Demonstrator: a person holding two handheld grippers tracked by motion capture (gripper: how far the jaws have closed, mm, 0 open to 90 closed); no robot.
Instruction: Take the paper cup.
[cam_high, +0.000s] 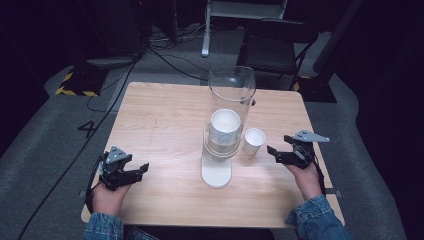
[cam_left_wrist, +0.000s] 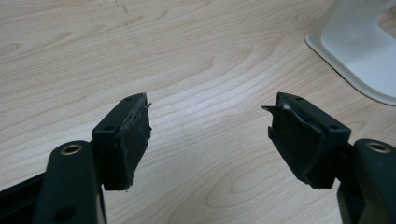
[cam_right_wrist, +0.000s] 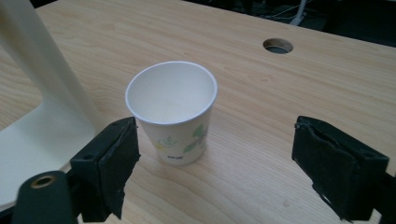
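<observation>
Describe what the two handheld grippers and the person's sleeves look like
Both the left gripper and the right gripper are black, each topped with a grey three-cornered plate. Their two blocky jaws carry worn black pads with frayed edges, and brass-coloured eyelets sit at the jaw bases. A black cable trails from the left one. The person wears blue denim sleeves.
</observation>
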